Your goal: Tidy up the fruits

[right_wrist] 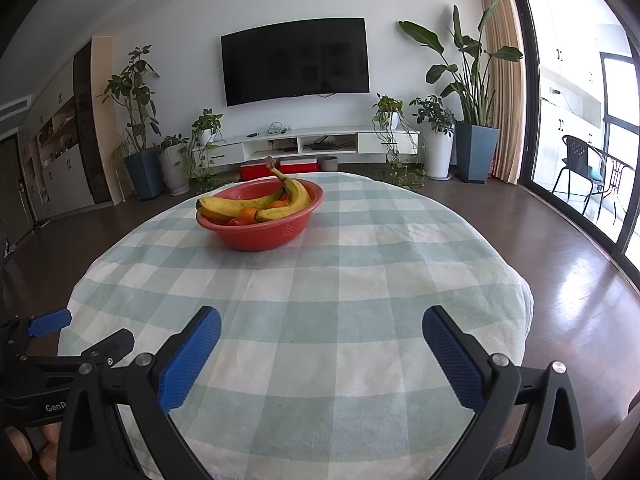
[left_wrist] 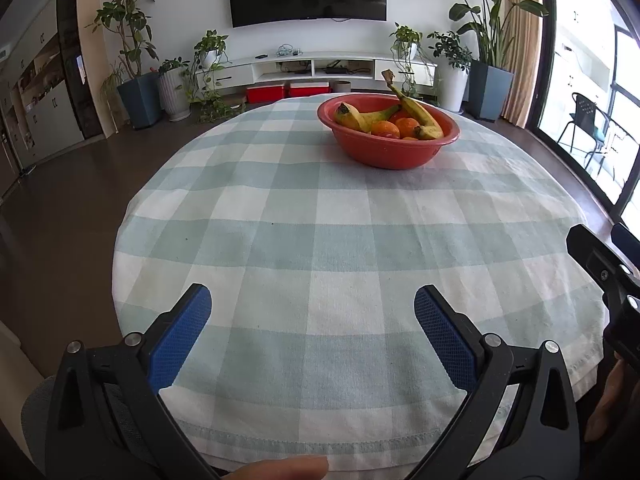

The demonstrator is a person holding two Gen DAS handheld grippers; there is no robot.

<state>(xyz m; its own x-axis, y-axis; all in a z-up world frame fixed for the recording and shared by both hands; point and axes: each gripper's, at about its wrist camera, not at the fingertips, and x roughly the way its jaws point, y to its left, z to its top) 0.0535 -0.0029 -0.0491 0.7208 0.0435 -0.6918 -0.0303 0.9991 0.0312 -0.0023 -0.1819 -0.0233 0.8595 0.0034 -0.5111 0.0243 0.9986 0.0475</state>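
A red bowl stands on the far half of a round table with a checked cloth. In it lie two bananas and several oranges. My left gripper hovers open over the near edge of the table, nothing between its blue pads. My right gripper is also open and empty, low over the near side, well short of the bowl. The right gripper's body shows at the right edge of the left wrist view.
A fingertip shows at the bottom of the left wrist view. Dark wooden floor surrounds the table. Behind stand potted plants, a white TV cabinet with a wall TV, and a glass door with a chair at right.
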